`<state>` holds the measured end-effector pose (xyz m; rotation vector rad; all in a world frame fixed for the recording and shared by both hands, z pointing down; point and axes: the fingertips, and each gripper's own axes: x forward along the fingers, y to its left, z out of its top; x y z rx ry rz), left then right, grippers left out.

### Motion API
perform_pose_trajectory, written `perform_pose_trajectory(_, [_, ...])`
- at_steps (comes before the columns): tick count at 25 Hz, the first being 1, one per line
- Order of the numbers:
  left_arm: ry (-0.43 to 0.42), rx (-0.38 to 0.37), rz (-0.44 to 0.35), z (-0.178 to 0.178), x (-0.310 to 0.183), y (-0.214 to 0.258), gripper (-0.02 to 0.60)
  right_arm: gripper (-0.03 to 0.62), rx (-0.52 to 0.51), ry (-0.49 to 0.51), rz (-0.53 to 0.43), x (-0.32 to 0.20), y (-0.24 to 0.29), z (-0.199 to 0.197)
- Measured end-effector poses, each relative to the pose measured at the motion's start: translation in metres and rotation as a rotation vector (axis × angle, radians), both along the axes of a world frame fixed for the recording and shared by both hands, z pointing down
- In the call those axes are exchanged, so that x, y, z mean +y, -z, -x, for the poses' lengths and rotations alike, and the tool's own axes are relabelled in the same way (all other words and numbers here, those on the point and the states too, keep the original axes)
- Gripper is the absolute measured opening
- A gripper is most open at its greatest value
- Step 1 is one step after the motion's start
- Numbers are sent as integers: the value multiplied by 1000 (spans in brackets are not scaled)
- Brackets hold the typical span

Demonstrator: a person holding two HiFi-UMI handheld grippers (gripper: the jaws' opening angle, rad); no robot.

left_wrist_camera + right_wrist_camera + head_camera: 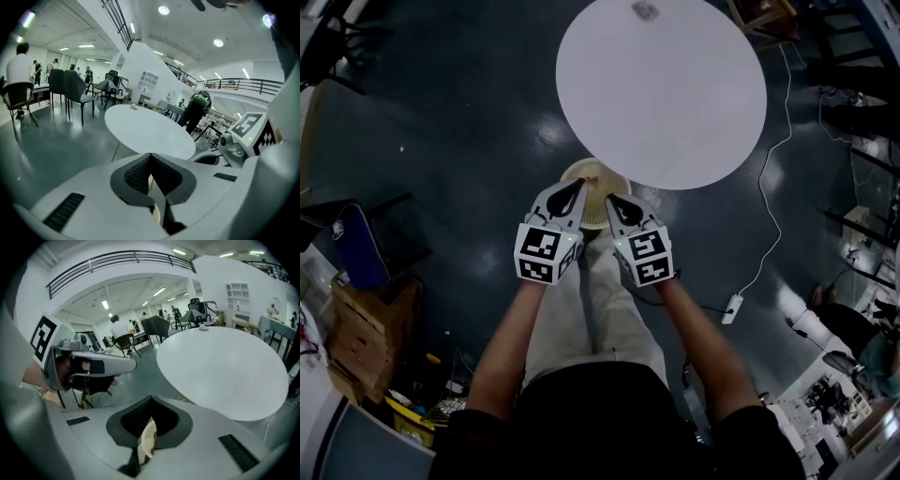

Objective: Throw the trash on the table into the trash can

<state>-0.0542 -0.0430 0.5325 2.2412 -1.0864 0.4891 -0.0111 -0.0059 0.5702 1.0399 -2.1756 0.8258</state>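
Note:
A small crumpled piece of trash lies at the far edge of the round white table; it also shows as a pale lump in the left gripper view and as a speck in the right gripper view. A cream perforated trash can stands on the floor at the table's near edge, below both grippers. My left gripper and right gripper hover side by side over it, short of the table. Both are shut with their pads meeting and nothing between them. The can shows only through the gap behind the right jaws.
A white cable runs across the dark floor to a power strip at the right. A blue chair and wooden boxes stand at the left. Dark chairs and people are beyond the table.

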Motion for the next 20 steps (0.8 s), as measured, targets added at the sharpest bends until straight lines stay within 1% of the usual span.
perform_pose_trajectory(5, [-22,7,-33,-11,-28,22,15,20,4,-25,-36,-33,20,-9])
perform_pose_trajectory(10, [-35,10,-54,-26,-64,33,15,20,15,-48,-93,-89,37,-27])
perform_pose_trajectory(14, [-42,8,-80,-36,-99,33,15,20,28,-90,-142,-143,42,-44])
perform_pose_trajectory(17, [-37,6,-96,-35,-124,29,15,20,41,-123,-178,-178,44,-50])
perform_pose_trajectory(20, [-22,25,-110,-36,-152,28,15,20,50,-147,-207,-210,46,-52])
